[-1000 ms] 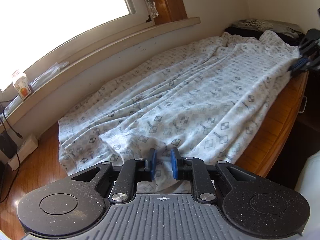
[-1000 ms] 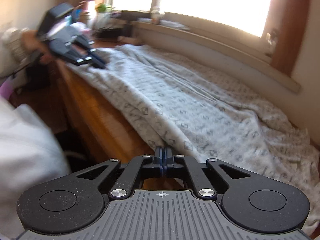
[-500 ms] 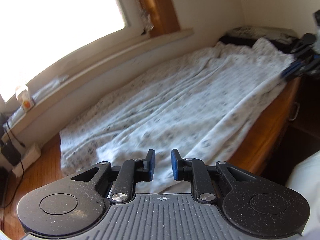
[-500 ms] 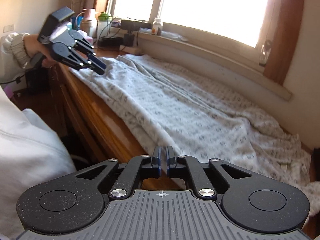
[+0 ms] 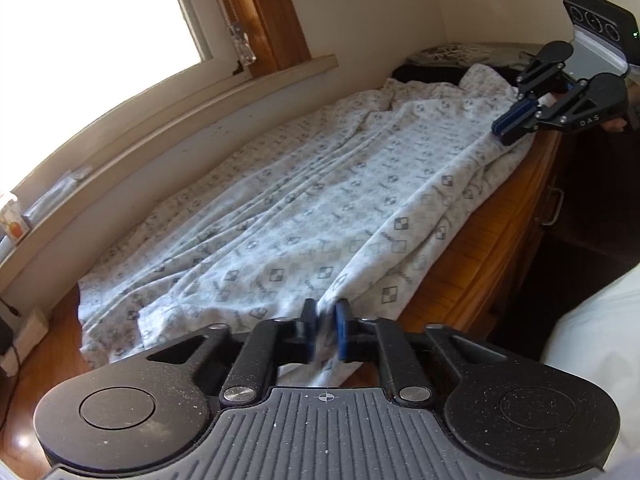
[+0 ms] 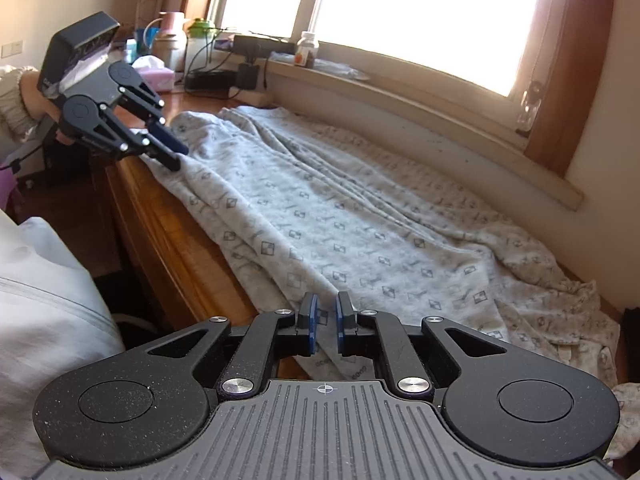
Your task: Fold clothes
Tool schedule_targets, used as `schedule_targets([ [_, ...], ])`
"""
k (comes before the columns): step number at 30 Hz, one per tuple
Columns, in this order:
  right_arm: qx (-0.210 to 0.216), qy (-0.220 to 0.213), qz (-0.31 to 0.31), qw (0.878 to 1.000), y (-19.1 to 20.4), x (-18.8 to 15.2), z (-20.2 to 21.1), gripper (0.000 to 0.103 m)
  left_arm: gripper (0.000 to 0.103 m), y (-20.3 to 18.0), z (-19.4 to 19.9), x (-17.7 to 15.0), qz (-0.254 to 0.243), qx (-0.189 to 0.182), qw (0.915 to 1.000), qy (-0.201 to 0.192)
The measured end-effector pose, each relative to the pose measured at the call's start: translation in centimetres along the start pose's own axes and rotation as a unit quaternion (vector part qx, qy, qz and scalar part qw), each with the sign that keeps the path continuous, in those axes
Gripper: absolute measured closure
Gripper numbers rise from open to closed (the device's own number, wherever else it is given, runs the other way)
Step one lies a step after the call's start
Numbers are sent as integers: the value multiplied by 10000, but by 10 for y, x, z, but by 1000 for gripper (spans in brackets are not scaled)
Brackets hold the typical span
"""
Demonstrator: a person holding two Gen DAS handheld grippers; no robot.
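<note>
Left wrist view, nearest first: the left gripper (image 5: 325,330) has its blue pads nearly together on a raised fold of the patterned garment (image 5: 320,208) at the cloth's near edge, so we log it as clenched on the fabric. The gap is slightly blurred. From there the garment lies spread lengthwise along the wooden table (image 5: 472,248) toward 1 o'clock, creased in long ridges. Bare wood shows at 3 o'clock and a windowsill (image 5: 200,108) runs along the 10 o'clock side. At the far end, 2 o'clock, the right gripper (image 5: 506,130) sits at the garment's other corner. Only this view shows the dark pile (image 5: 432,68) behind that corner.

Right wrist view, near first: the right gripper's pads stand apart with a clear gap, released. Cloth lies below and just ahead of them, and nothing is pinched. A person's white clothing (image 6: 40,300) fills 8 o'clock. The garment stretches toward 11 o'clock, where the left gripper's tips meet its edge, held by a hand (image 6: 34,92) in a knit sleeve. Only this view shows the clutter beyond:
- a jar (image 6: 307,49) on the sill
- a pink flask (image 6: 171,38)
- a green-capped bottle (image 6: 200,38)
- cables
</note>
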State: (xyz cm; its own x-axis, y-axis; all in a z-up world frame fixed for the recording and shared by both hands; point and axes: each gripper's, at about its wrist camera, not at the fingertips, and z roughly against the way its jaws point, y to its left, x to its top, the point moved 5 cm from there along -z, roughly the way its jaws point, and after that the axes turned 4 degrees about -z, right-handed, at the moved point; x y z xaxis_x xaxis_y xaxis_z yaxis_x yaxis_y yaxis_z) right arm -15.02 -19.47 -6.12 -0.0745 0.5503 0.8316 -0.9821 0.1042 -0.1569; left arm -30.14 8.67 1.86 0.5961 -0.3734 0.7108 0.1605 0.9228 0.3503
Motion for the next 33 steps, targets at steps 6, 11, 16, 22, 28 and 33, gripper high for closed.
schedule_targets([
  [6, -102, 157, 188, 9996, 5, -12, 9, 79, 93, 19, 19, 5, 535, -151, 9978, -357],
  [11, -274, 204, 215, 9992, -1, -18, 8, 77, 93, 29, 21, 3, 607, -9, 9977, -311],
  [16, -142, 61, 93, 9998, -5, -12, 15, 101, 93, 22, 16, -2, 537, -51, 9983, -198],
  [22, 120, -26, -109, 9999, -7, -11, 29, 101, 93, 27, 18, -7, 615, 12, 9980, -166],
  [28, 296, 146, -188, 9993, -1, -21, 29, 96, 84, 17, 16, 2, 508, -77, 9984, -216],
  [33, 106, 43, -375, 9992, -9, -27, 41, 89, 66, -8, 1, 14, 172, -227, 9993, -232],
])
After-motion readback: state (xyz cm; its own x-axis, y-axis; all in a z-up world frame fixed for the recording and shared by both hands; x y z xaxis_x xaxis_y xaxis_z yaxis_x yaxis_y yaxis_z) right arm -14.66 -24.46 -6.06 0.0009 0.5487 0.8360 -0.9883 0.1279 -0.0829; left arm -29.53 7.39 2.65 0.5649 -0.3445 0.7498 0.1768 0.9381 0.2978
